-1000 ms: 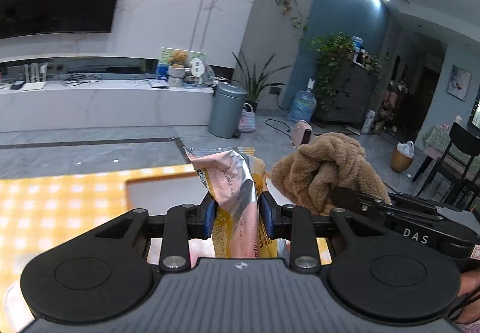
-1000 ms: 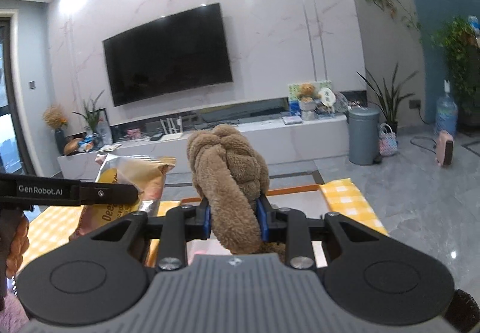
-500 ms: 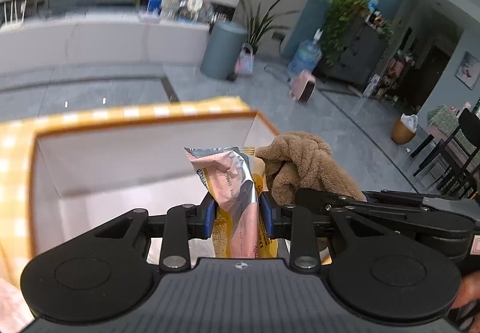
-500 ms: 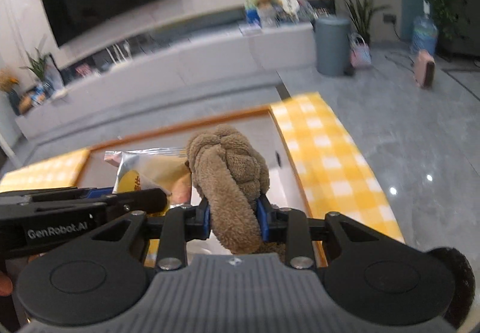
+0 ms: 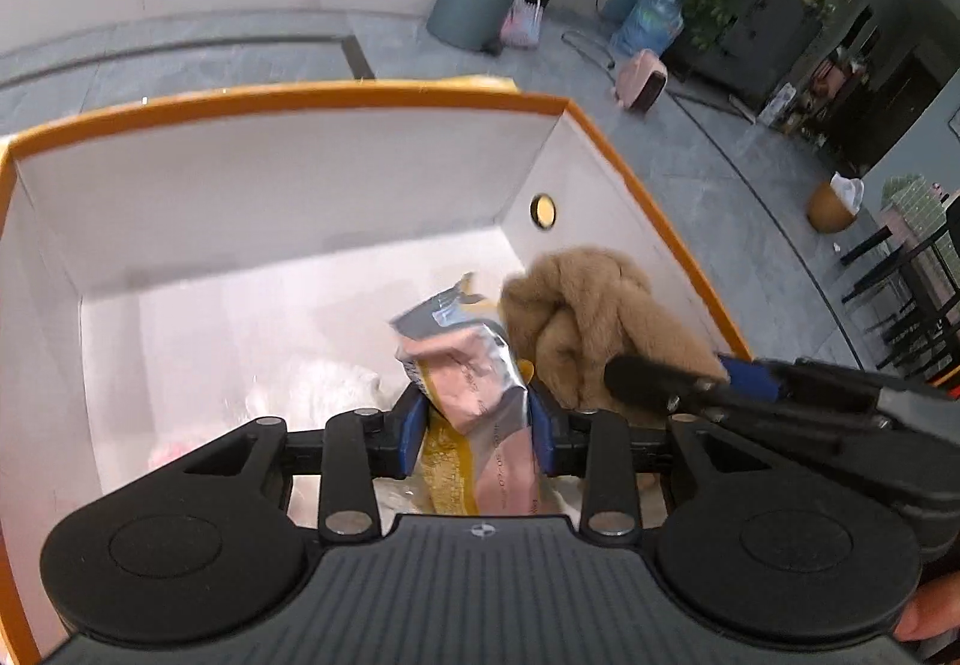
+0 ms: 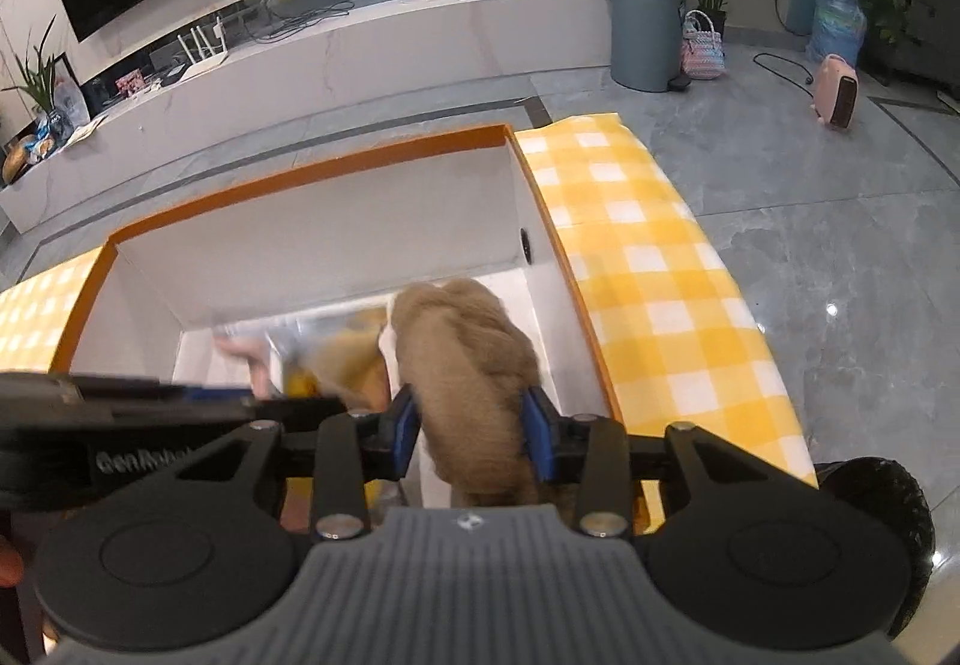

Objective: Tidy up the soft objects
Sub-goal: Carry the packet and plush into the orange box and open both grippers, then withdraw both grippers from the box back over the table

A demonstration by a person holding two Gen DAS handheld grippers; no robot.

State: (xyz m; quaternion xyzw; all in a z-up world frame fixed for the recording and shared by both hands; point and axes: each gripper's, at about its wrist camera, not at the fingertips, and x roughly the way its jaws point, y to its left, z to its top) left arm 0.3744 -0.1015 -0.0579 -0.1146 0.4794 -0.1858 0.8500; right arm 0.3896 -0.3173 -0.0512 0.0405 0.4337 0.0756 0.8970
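Note:
My left gripper [image 5: 477, 425] is shut on a crinkled pink and yellow snack bag [image 5: 474, 365] and holds it inside a white box with an orange rim [image 5: 288, 95]. My right gripper [image 6: 471, 428] is shut on a brown plush toy [image 6: 468, 353], also held inside the box [image 6: 312, 167], at its right side. In the left wrist view the plush toy [image 5: 594, 305] sits just right of the bag, with the right gripper's finger [image 5: 654, 383] across it. The bag [image 6: 312, 353] shows blurred in the right wrist view.
A white and pink soft item [image 5: 312, 395] lies on the box floor at the left. The box stands on a yellow checked tablecloth [image 6: 648, 269]. The right box wall has a round hole [image 5: 543, 211]. Beyond are grey floor, a bin [image 6: 648, 23] and a TV bench.
Both grippers have tilted down and lowered into the box, carrying the bag and the plush toy. A second ago they were level above the table, facing the room.

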